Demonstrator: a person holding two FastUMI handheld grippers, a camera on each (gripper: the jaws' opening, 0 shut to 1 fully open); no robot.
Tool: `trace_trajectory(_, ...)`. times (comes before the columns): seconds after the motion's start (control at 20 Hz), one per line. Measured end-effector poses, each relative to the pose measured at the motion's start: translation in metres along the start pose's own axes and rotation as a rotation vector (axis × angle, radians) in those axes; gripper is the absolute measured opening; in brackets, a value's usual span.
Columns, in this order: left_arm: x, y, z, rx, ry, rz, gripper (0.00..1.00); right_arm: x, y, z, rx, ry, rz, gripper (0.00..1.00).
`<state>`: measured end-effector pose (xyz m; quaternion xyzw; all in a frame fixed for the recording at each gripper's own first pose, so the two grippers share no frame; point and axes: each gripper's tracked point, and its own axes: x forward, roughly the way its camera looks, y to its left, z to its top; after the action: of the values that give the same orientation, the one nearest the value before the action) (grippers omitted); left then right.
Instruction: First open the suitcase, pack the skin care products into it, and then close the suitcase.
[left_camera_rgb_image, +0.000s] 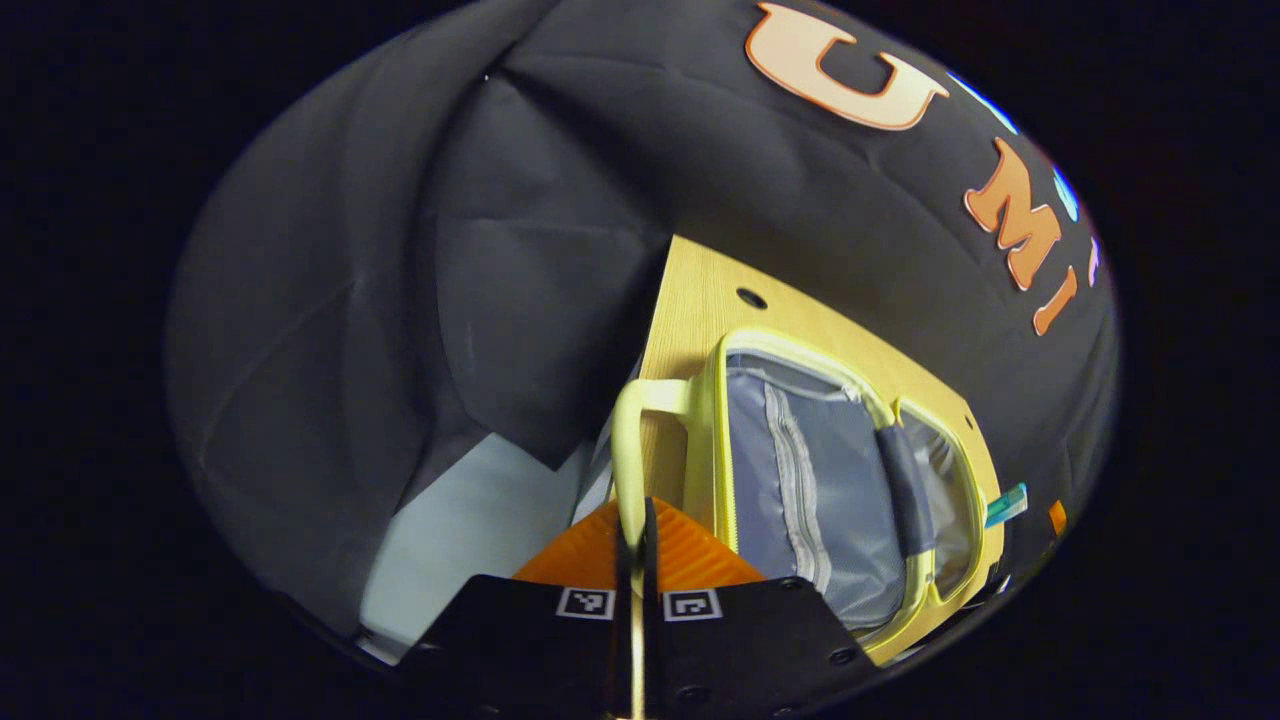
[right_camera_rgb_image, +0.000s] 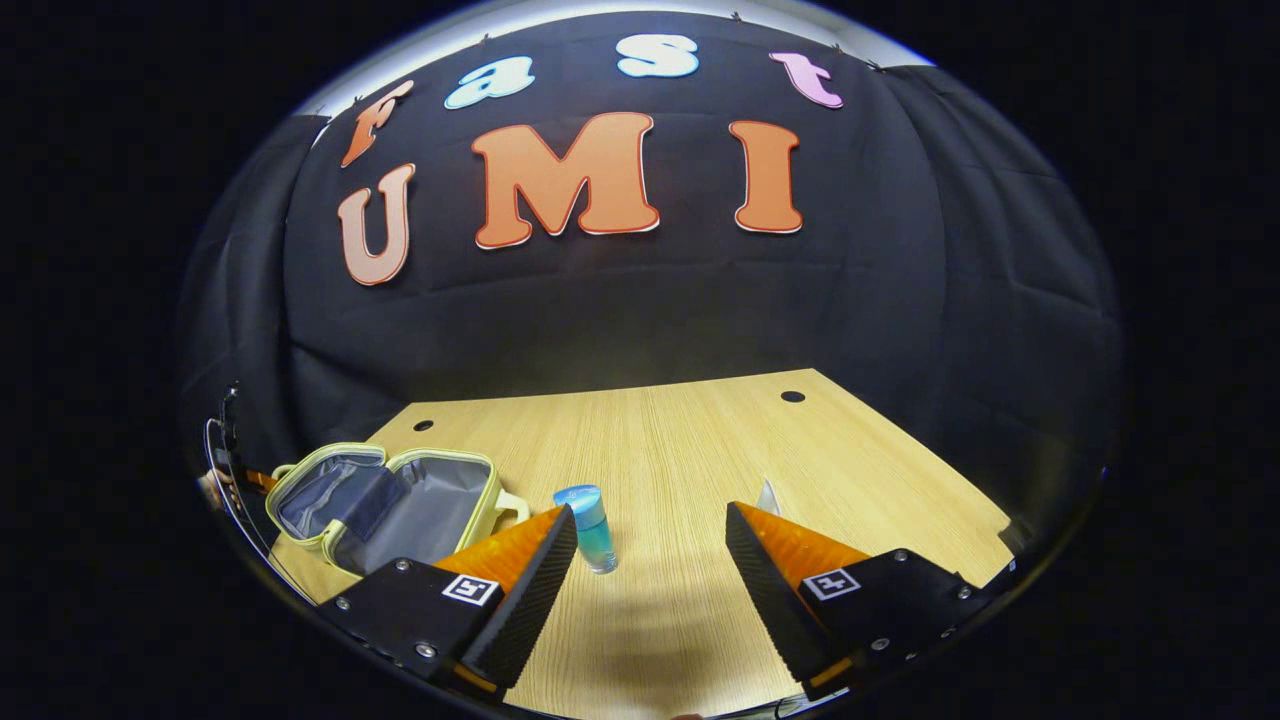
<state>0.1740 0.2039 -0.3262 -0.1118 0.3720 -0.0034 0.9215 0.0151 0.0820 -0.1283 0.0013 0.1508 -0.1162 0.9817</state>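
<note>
A small pale yellow suitcase (left_camera_rgb_image: 830, 480) lies open on the wooden table (left_camera_rgb_image: 700, 300), showing its grey lining and a zip pocket. My left gripper (left_camera_rgb_image: 637, 525) is shut on the suitcase's yellow handle (left_camera_rgb_image: 625, 430), which runs down between both fingers. In the right gripper view the open suitcase (right_camera_rgb_image: 385, 505) lies at the table's left end. A blue skin care bottle (right_camera_rgb_image: 590, 525) stands upright just ahead of my right gripper (right_camera_rgb_image: 650, 535), close to its left finger. That gripper is open and holds nothing. The bottle's blue tip (left_camera_rgb_image: 1005, 505) peeks past the suitcase's far side.
A small pale object (right_camera_rgb_image: 768, 495) sits partly hidden behind the right gripper's right finger. The wooden table (right_camera_rgb_image: 700, 440) has two round cable holes near its back edge. Black cloth walls close in the back and sides. A hand (right_camera_rgb_image: 215, 485) shows at the far left edge.
</note>
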Motion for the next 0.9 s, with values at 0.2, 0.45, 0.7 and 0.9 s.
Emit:
trace_trajectory(0.2, -0.009, 0.015, 0.012, 0.11, 0.011, 0.099, 0.35, -0.006, -0.001, 0.008, -0.002, -0.021, -0.004, 0.95)
trace_trajectory(0.45, -0.058, 0.005, 0.06, 0.25, -0.121, 0.285, 1.0, 0.001, -0.019, 0.015, 0.01, -0.015, -0.005, 0.95)
trace_trajectory(0.7, -0.123, -0.103, 0.098, 0.303, -0.338, 0.301, 0.97, 0.009, -0.031, 0.022, -0.01, 0.008, 0.052, 0.95)
trace_trajectory(0.9, -0.159, -0.238, 0.11, 0.346, -0.532, 0.24, 0.98, 0.017, -0.041, 0.031, -0.008, 0.023, 0.101, 0.95)
